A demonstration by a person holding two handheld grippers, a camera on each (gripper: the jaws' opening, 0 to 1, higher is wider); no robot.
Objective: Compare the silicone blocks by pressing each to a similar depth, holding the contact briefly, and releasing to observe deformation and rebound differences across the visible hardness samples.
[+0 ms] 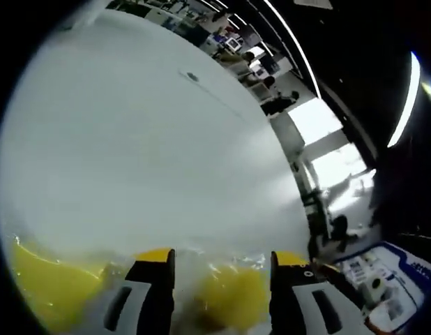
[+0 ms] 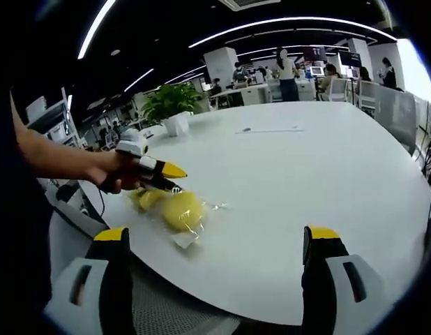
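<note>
pressing yellow silicone blocks (image 2: 182,209) with left gripper (image 2: 175,179), jaws apart | right gripper (image 2: 215,258) spread, hovering near blocks | comparison seemingly underway

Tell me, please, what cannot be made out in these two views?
- Left gripper view: the yellow silicone blocks in clear wrap are blurred and cut off by the bottom edge and the left gripper fingers.
- Right gripper view: whether the left gripper touches the blocks; its tips overlap them.

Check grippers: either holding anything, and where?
Right gripper: jaws wide apart, holding nothing. Left gripper: jaws straddle a bagged yellow block; whether they grip it cannot be told.
</note>
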